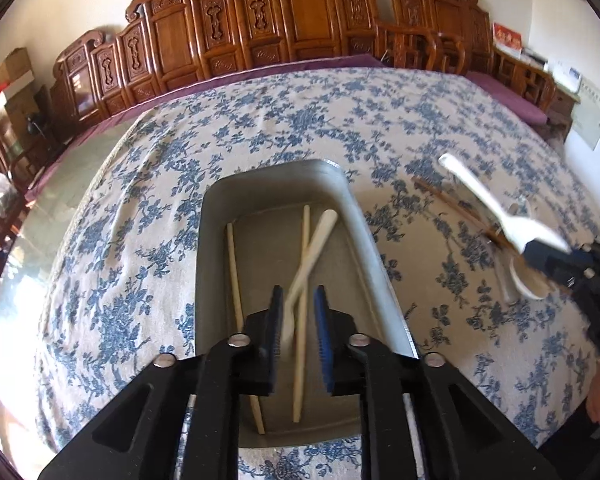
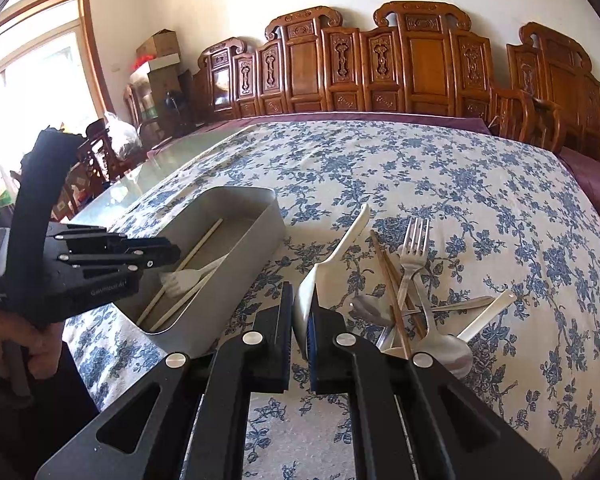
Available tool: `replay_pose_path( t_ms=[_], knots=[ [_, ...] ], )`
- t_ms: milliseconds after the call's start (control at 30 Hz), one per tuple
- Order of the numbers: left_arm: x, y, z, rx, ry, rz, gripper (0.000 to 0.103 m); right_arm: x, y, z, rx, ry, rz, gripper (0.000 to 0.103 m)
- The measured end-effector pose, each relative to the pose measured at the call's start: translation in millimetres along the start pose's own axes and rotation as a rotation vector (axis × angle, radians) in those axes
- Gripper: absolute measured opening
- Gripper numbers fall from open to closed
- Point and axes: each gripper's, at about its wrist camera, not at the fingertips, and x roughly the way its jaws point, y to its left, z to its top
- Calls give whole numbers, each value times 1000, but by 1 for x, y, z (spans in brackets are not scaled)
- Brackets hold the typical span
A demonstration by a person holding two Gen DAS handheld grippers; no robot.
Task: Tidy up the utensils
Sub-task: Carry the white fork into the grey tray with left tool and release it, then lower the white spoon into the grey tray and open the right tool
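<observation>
1. Your right gripper (image 2: 299, 322) is clamped on the bowl of a white plastic spoon (image 2: 342, 246). The spoon is lifted off the cloth, its handle pointing up and away from you.
2. Your left gripper (image 1: 298, 322) hangs over the grey tray (image 1: 374, 248) with its jaws apart. A white plastic fork (image 1: 310, 258) sits blurred in the gap between the blue pads (image 1: 322, 320), and you cannot tell whether either pad touches it.
3. The tray is a long, deep rectangular bin with rounded corners. Inside it lie two pale chopsticks (image 1: 234, 276) running lengthwise, along with the fork.
4. To the right of the tray, a loose pile rests on the floral tablecloth (image 2: 480, 200): a metal fork (image 2: 413, 248), a pair of dark wooden chopsticks (image 2: 392, 280), metal spoons (image 2: 446, 346) and another white utensil (image 2: 486, 314), all overlapping.
5. The pile lies near the tray's right wall but apart from it, with bare cloth between.
6. Beyond the tray and pile the cloth runs wide to the far table edge, where carved wooden chairs (image 2: 380, 64) stand along the wall.
</observation>
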Motion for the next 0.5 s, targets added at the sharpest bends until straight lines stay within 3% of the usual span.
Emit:
replay_pose_path(
  t_ms=[500],
  knots=[
    [-18,27,-3,-46,-69,-89,20,1,52,29,-79,-1,66,7]
  ],
)
